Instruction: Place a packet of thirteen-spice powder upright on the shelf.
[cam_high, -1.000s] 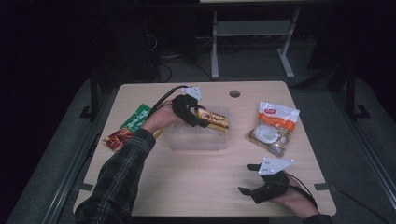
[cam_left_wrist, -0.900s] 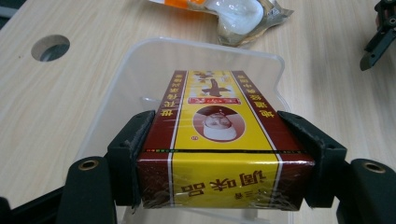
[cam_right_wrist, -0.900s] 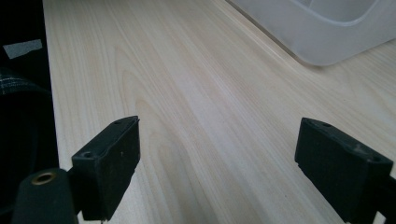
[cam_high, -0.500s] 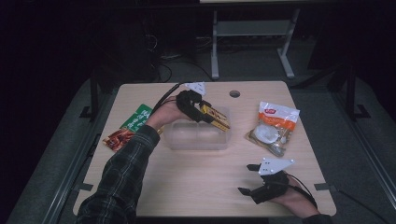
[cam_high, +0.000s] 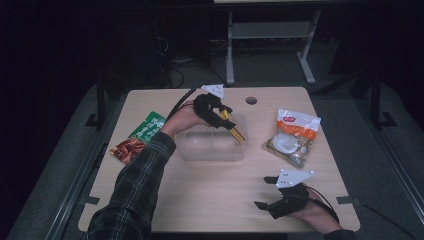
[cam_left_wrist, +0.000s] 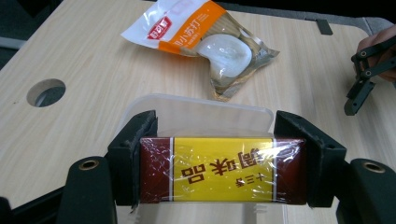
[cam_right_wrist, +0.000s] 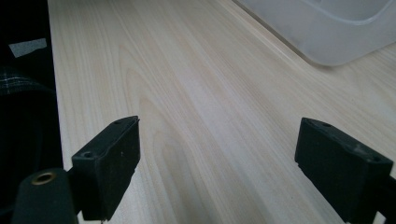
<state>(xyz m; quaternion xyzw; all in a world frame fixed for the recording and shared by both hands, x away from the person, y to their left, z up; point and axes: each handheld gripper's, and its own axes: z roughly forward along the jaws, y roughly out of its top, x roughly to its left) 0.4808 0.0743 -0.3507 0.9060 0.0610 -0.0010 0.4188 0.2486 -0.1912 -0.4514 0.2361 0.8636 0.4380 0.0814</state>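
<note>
Above the clear tub (cam_high: 212, 147), the left gripper (cam_left_wrist: 219, 170) pinches a yellow-and-maroon packet (cam_left_wrist: 223, 169); the right gripper's (cam_right_wrist: 217, 170) jaws stand spread.

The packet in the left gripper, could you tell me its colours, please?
Dark red with a yellow middle band, clearest in the left gripper view.

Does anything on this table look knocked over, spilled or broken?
Nothing stands out. The left gripper holds a yellow-and-red packet over the clear plastic box; the orange-and-white snack bag and the green packet lie flat and intact on the table.
</note>
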